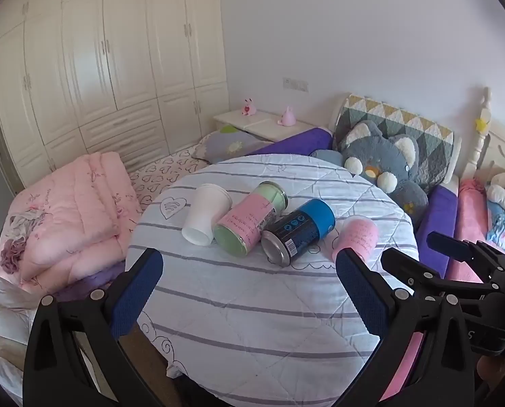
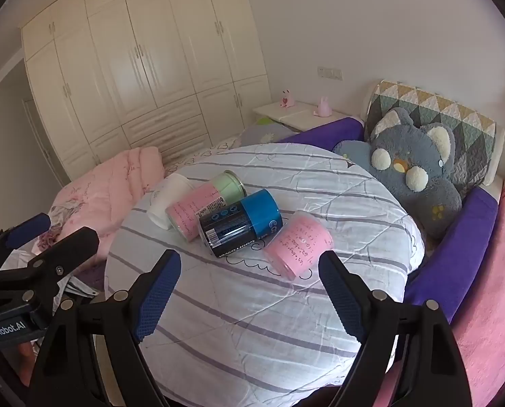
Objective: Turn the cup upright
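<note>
Several containers lie on their sides on a round table under a white striped cloth (image 1: 259,305) (image 2: 252,322). From left to right they are a white cup (image 1: 205,215) (image 2: 167,200), a pink and green can (image 1: 249,222) (image 2: 205,205), a blue and black can (image 1: 298,230) (image 2: 240,222) and a pink cup (image 1: 357,237) (image 2: 298,244). My left gripper (image 1: 249,271) is open and empty, held above the table's near side. My right gripper (image 2: 250,271) is open and empty, just short of the pink cup. Each gripper also shows in the other's view: the right gripper (image 1: 418,254) and the left gripper (image 2: 59,234).
A folded pink quilt (image 1: 72,213) lies on the bed to the left. A grey plush toy (image 1: 385,166) (image 2: 418,176) leans on a quilted headboard behind the table. Purple bolsters (image 2: 456,244) edge the bed. A wardrobe (image 1: 99,68) and a nightstand (image 1: 259,123) stand behind.
</note>
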Demonstrator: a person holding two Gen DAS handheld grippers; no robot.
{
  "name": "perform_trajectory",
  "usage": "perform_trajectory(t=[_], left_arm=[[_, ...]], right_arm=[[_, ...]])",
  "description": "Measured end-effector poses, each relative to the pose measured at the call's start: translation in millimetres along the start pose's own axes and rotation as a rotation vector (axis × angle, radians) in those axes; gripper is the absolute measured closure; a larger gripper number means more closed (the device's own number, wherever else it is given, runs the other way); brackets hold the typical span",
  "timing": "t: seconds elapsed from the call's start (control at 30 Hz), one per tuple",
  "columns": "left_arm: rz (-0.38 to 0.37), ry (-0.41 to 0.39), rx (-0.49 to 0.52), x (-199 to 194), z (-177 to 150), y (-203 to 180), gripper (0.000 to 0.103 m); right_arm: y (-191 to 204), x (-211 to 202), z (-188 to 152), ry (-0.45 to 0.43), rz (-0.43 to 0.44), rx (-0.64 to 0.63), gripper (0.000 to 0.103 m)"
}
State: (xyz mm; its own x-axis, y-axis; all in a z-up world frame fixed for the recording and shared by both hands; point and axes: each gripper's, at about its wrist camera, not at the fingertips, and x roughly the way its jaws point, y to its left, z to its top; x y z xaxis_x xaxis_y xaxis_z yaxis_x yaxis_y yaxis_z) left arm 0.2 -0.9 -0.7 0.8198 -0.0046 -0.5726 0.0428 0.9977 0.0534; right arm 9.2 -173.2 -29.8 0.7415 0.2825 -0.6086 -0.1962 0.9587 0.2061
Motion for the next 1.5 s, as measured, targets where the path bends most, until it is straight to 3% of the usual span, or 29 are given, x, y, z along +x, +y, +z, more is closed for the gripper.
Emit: perform_trajectory(t=[0.2, 0.33, 0.83, 1.5], left_arm=[[-0.023, 0.081, 0.024, 25.0, 9.4, 0.1, 0.0], [-0.02, 0.054, 0.048, 34.9, 7.9, -7.1, 0.0], [-0.036, 0.107, 0.088, 70.0, 14.6, -13.8, 0.0], [0.02, 0.08, 0.057, 72.9, 21.8, -12.6, 0.0]], right_arm=[[-6.8, 11.4, 1.0, 0.022, 0.012, 0.058, 0.018], [-7.8, 25.2, 2.1, 0.021, -0.005, 0.057, 0.018], [-30.5, 47.2, 10.5, 0.051, -0.039, 0.08, 0.018], [-29.6, 55.4, 19.7, 0.03, -0.008, 0.059, 0.018]])
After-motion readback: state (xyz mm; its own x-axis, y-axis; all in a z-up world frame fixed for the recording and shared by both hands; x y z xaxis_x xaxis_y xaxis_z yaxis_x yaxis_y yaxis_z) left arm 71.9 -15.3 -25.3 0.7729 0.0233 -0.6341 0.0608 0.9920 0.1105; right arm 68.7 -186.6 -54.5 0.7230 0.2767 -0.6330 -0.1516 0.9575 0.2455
